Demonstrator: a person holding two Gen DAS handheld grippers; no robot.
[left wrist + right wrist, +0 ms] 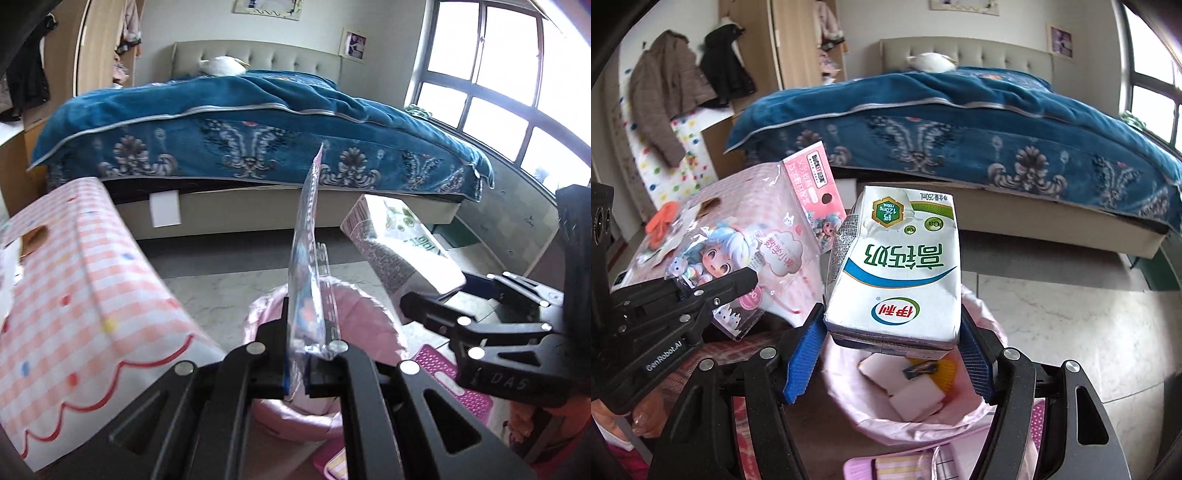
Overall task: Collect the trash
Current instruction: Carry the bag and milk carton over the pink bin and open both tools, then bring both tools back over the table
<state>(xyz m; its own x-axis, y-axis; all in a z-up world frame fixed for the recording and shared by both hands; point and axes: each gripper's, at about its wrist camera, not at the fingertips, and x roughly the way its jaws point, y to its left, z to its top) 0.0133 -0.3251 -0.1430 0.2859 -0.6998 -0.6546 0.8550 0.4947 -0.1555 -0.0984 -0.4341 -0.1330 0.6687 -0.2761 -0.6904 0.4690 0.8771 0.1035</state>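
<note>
The right gripper (892, 332) clamps a dented milk carton (897, 266) by its sides, its fingers spread wide, directly above the pink-lined bin (991, 325); it looks light and crushable. At its nine o'clock, the left gripper (314, 365) pinches the thin edge of a flimsy, slippery plastic toy package (308, 273), fingers nearly together.

Pink, white and deep blue across both wrist views.

The milk carton (897, 273) at centre of the right wrist view is white with a blue swoosh, green bands, a green hexagon badge and a red-and-blue oval logo; the pads (803, 363) beside it are bright blue on black arms. Below it the bin liner (988, 332) is pale pink. The toy box (757, 243) at left is pink gingham with a blue-haired cartoon figure; in the left wrist view it shows coloured dots and a red scalloped line. The blanket (258, 110) in the upper half is teal-blue with grey floral motifs and silver piping.
</note>
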